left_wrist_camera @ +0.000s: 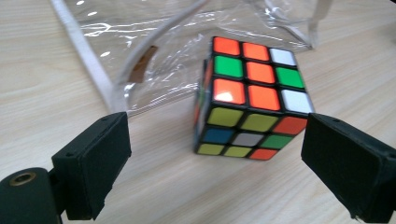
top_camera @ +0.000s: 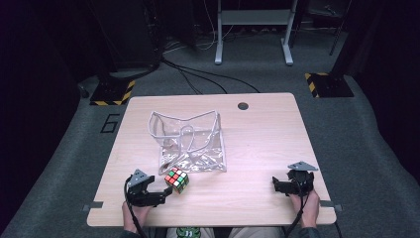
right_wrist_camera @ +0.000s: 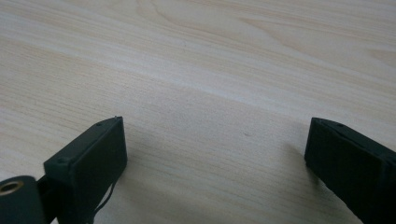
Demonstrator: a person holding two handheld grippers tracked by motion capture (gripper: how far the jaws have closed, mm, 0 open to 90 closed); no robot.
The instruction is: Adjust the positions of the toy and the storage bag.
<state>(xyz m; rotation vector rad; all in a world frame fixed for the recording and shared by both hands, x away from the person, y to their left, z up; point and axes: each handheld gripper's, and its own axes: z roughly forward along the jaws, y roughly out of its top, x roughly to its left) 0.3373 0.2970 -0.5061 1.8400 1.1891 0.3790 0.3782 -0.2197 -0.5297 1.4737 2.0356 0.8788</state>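
High view: puzzle cube (top_camera: 177, 179) sits on the wooden table (top_camera: 257, 148) near the front-left, just off the near corner of a clear plastic bag (top_camera: 190, 141) w/ white piping, mouth standing open toward the table's middle. Left gripper (top_camera: 166, 192) lies low beside the cube; left gripper view has the cube (left_wrist_camera: 252, 100) ahead of and between the two black jaws, which stand wide w/ nothing pressed, pads clear of both cube faces. Right gripper (top_camera: 275, 184) rests at the front-right, well apart from cube and bag; its own view has jaws spread wide over bare tabletop, holding nothing.

Judged step: approach to the cube, prob. to bag it; grasp not yet made. Next move calls for easing the left gripper fwd so the pads bracket two opposite flat faces, then closing square, not on a corner, or the cube may twist out. Bag is limp, so the right gripper likely needs to steady its rim.
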